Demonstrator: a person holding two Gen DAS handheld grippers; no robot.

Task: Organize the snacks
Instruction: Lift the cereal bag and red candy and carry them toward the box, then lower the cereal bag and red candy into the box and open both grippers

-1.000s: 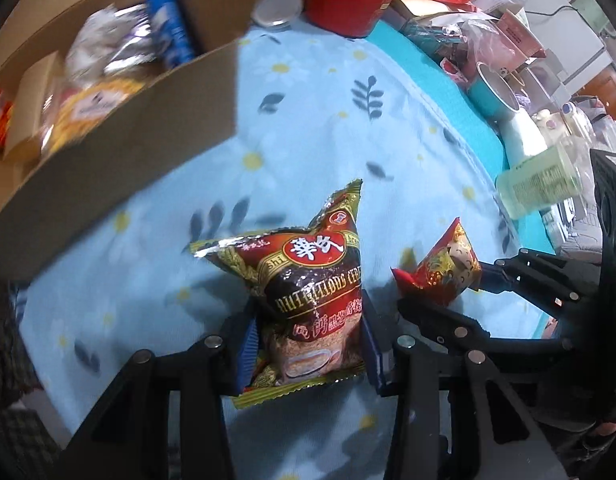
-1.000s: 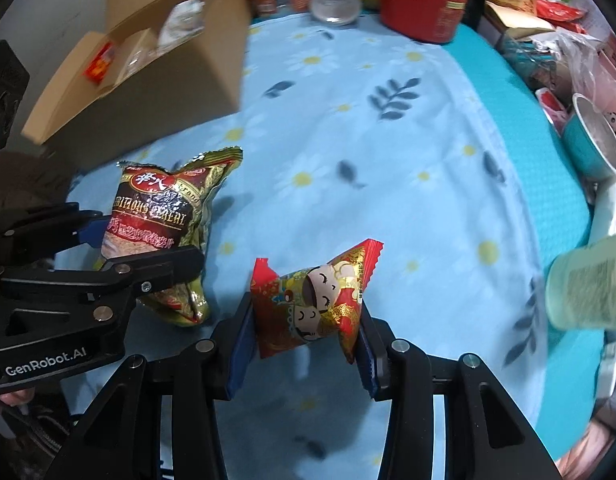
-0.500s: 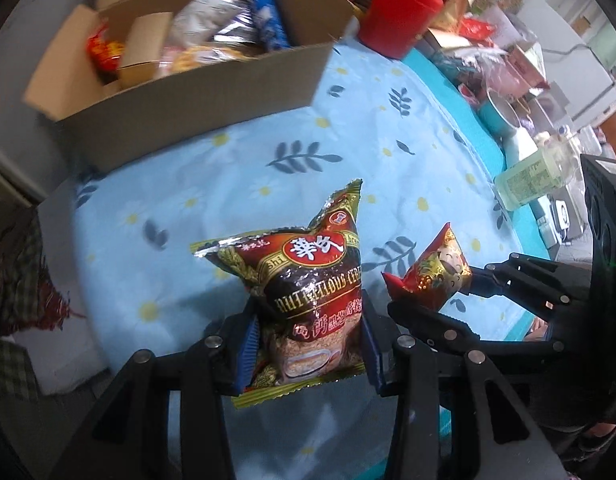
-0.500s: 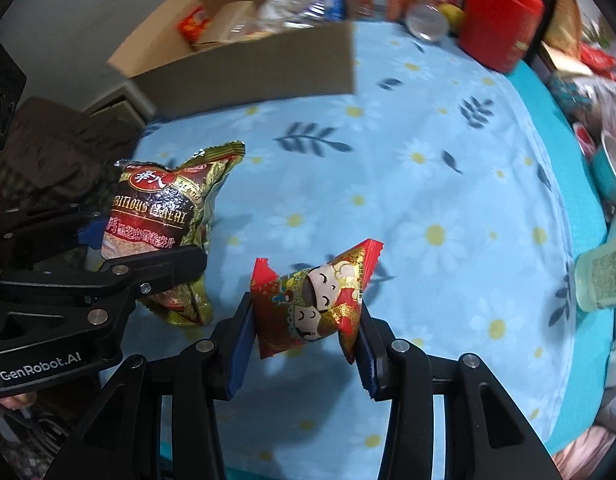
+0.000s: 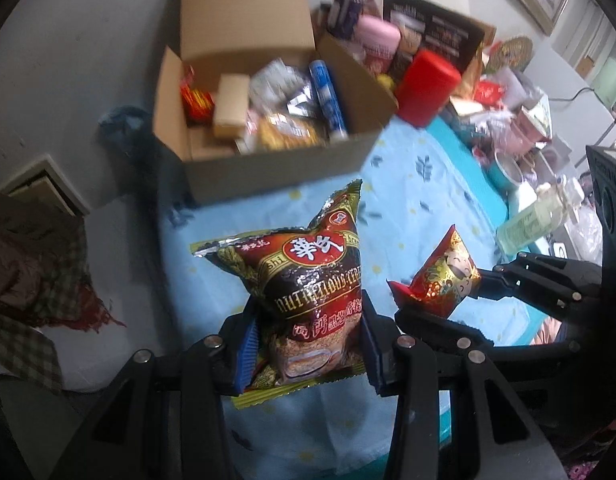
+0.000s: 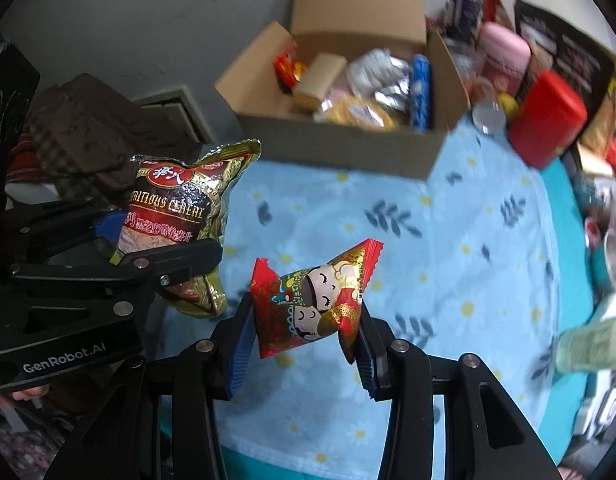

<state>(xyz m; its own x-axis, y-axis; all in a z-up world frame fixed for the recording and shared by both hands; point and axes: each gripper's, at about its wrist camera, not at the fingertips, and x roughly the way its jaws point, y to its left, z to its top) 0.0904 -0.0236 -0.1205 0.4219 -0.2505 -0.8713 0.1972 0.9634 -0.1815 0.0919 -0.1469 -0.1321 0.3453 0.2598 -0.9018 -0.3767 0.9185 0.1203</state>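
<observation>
Above the blue floral surface (image 6: 459, 216), we carry two snack packs toward the cardboard box (image 5: 268, 168).

Our left gripper (image 5: 306, 354) has its fingers pinching the lower part of the cereal bag (image 5: 308, 280), held upright so the bulk stands free; our right gripper (image 6: 304, 350) has its fingers pinching the small red packet (image 6: 311, 300) by its sides. Both packs are in the air, well short of the box, probably lifted to clear its front wall. Box is open, flaps up, already crowded: blue tube (image 5: 327, 100), silver foil pack (image 6: 381, 72), tan carton (image 5: 230, 106), red-yellow wrapper (image 5: 196, 98), yellowish bags. Room left looks tight.
</observation>
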